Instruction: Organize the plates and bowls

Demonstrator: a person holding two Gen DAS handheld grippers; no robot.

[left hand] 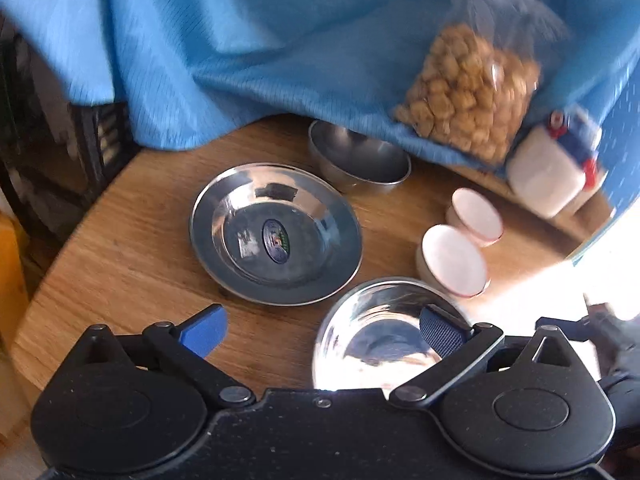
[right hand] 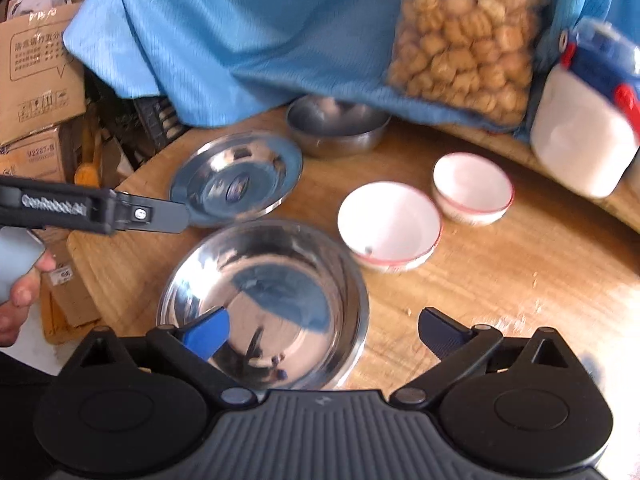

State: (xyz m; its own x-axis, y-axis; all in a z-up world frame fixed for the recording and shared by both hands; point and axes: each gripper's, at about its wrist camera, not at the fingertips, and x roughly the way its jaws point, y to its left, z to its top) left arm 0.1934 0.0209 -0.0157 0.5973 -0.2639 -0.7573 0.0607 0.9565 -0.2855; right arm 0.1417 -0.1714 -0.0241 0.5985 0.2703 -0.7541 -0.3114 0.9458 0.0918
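Note:
On the round wooden table [left hand: 120,240] lie a flat steel plate [left hand: 276,236] [right hand: 236,180], a dull steel bowl [left hand: 360,160] [right hand: 336,124] behind it, a shiny steel bowl [left hand: 380,340] [right hand: 272,300] nearest me, and two white bowls with red rims [right hand: 390,224] [right hand: 472,186] [left hand: 454,260] [left hand: 476,214]. My left gripper [left hand: 324,332] is open, straddling the shiny bowl's left rim without pressing it. My right gripper [right hand: 324,332] is open too, its left finger over that bowl's inside and its right finger over bare wood. In the right wrist view a left gripper finger [right hand: 160,214] reaches over the plate's near edge.
A blue cloth [left hand: 260,60] hangs over the table's back. On it rest a clear bag of brown snacks [right hand: 464,44] and a white bag with a blue and red top [right hand: 580,128]. Cardboard boxes [right hand: 36,64] and a dark crate [left hand: 100,132] stand past the table's left edge.

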